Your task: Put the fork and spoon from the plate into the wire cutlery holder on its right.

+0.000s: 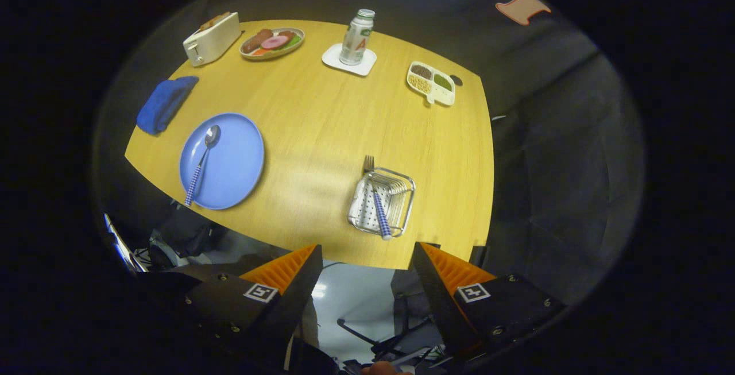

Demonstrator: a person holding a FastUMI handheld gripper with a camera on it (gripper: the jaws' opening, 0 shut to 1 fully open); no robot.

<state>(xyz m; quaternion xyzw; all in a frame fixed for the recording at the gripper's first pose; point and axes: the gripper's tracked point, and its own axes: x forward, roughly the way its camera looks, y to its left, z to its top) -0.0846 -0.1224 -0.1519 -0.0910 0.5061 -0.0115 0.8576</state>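
Fork (376, 200) lodged in wire holder (381, 201), right of plate (222, 160); spoon (202, 162) awaiting pickup on plate; fingers (367, 266) released, empty, well short of bench (321, 134)

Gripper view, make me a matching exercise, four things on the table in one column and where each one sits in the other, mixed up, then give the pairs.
Things:
1. spoon
2. fork
3. bottle
4. blue cloth

Places:
A. standing on a white coaster
B. lying in the wire cutlery holder, just beyond the open fingers of the gripper
C. lying on the blue plate
D. on the bare table, between the plate and the toaster

Pairs: 1-C, 2-B, 3-A, 4-D
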